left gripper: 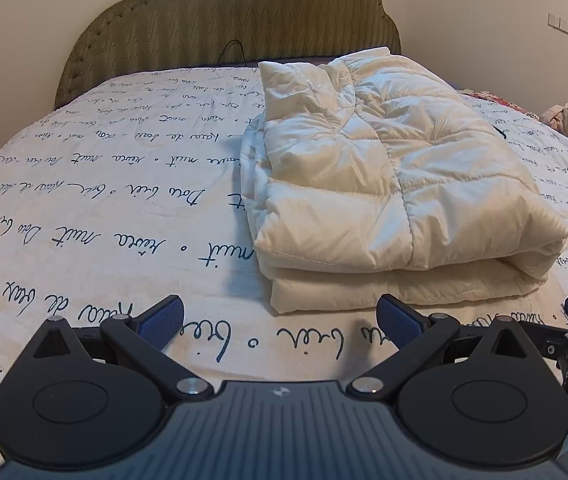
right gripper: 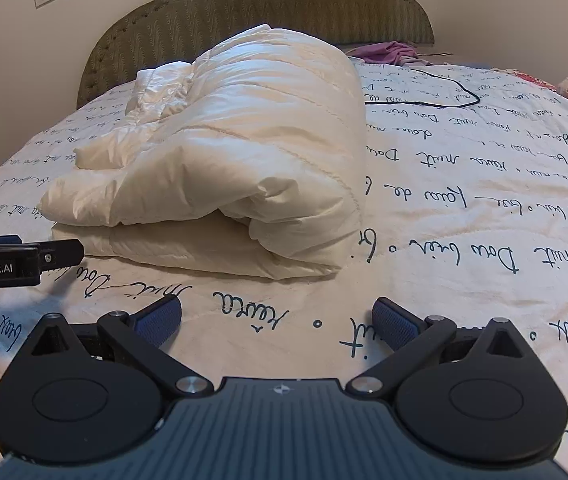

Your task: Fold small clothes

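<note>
Bedspread (left gripper: 104, 208) with script print filled frame. Folded cream puffer jacket (left gripper: 396, 184) lay centre-right in left view, centre-left in right view. Left gripper (left gripper: 280, 318) and right gripper (right gripper: 276, 316), both spread wide, empty, sat at bottom, near jacket's front edge.

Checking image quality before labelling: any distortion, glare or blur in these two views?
Left wrist view: fisheye bends the bedspread and headboard, corners vignetted dark, warm light, folded white jacket sharp, soft shadow to its left. Right wrist view: same bending and dark corners, mild sheen on the jacket, no blur, script legible.
</note>
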Demonstrator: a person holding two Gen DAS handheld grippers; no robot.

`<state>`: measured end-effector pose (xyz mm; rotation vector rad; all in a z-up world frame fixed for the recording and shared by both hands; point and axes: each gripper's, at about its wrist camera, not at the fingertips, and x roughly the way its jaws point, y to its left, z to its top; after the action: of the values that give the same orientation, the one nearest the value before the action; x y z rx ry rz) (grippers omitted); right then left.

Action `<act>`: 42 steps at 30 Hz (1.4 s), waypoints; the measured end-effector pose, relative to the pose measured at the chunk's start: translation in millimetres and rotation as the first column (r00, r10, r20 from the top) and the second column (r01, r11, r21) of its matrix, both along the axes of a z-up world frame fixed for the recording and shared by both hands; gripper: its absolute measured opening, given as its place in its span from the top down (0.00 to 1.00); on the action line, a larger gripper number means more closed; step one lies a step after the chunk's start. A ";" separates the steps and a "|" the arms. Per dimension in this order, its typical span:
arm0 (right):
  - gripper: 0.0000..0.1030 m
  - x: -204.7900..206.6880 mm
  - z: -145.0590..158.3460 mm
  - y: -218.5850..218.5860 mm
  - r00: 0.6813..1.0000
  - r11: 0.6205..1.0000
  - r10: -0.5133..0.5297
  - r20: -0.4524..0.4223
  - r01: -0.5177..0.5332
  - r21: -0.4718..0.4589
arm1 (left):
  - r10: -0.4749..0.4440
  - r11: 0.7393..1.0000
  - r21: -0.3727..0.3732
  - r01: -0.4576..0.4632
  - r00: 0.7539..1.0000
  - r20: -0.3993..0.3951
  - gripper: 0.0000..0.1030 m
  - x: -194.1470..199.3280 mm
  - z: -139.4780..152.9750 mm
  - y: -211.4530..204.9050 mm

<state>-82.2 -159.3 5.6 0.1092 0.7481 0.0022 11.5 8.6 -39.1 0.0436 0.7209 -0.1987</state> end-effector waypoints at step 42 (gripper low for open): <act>0.00 3.8 -12.5 7.7 1.000 0.998 0.006 -0.002 -0.006 -0.064 | 0.003 0.997 0.073 -0.004 1.000 0.007 0.00 -1.2 -21.4 -3.4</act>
<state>-78.4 -151.6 -6.9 0.0465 0.7499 -0.0163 10.3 5.1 -60.4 0.1125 0.7216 -0.1688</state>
